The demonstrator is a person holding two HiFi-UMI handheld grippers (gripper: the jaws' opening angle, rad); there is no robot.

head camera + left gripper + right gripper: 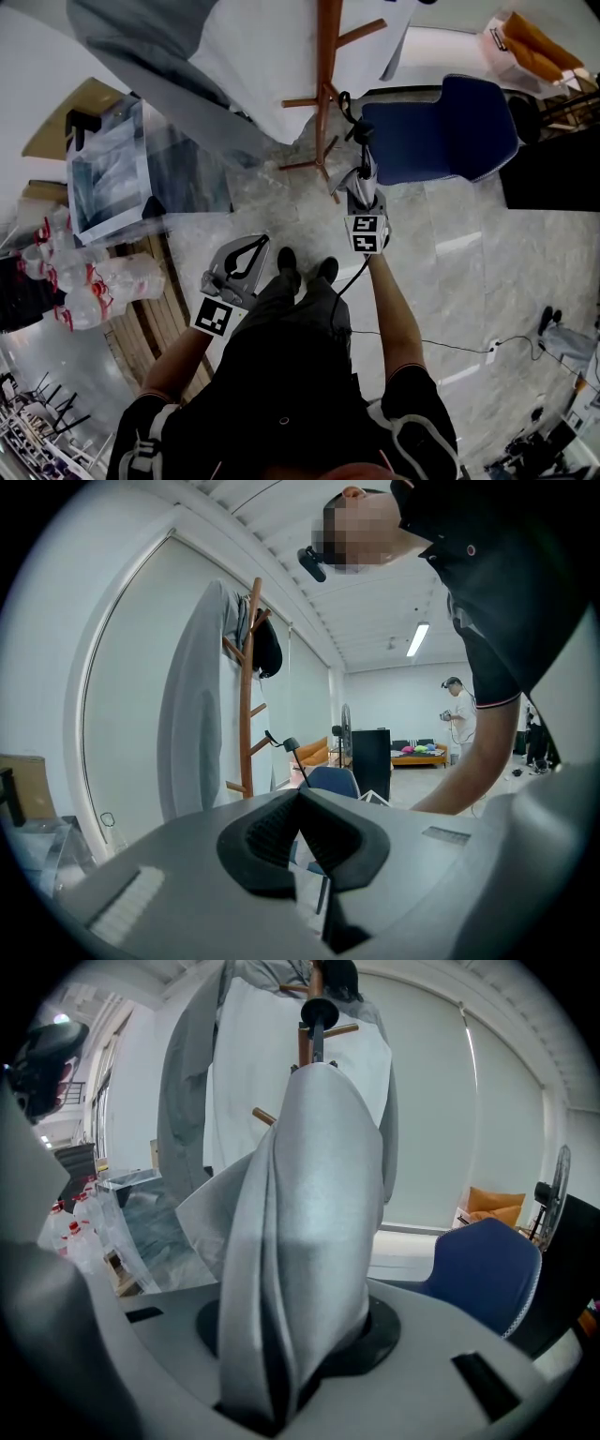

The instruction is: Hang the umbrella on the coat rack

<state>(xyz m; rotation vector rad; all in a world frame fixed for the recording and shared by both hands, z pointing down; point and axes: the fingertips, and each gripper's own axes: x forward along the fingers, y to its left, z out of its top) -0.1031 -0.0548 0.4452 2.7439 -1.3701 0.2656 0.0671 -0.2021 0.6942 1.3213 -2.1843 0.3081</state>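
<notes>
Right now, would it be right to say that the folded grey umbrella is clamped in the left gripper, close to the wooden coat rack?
Not quite: the umbrella is clamped in the right gripper, not the left, as the right gripper view shows. The left gripper is shut on nothing. The rest holds: the wooden coat rack stands close by.

The folded grey umbrella [300,1241] is smooth cloth with a faint sheen, creased in soft folds. The reddish-brown coat rack [326,84] is satin-finished wood. The pale grey coat [192,714] on it is matt cloth. The left gripper [300,794] has a matt grey plastic shell and black ribbed pads [267,836]. The pale stone-patterned floor [469,272] is glossy.
</notes>
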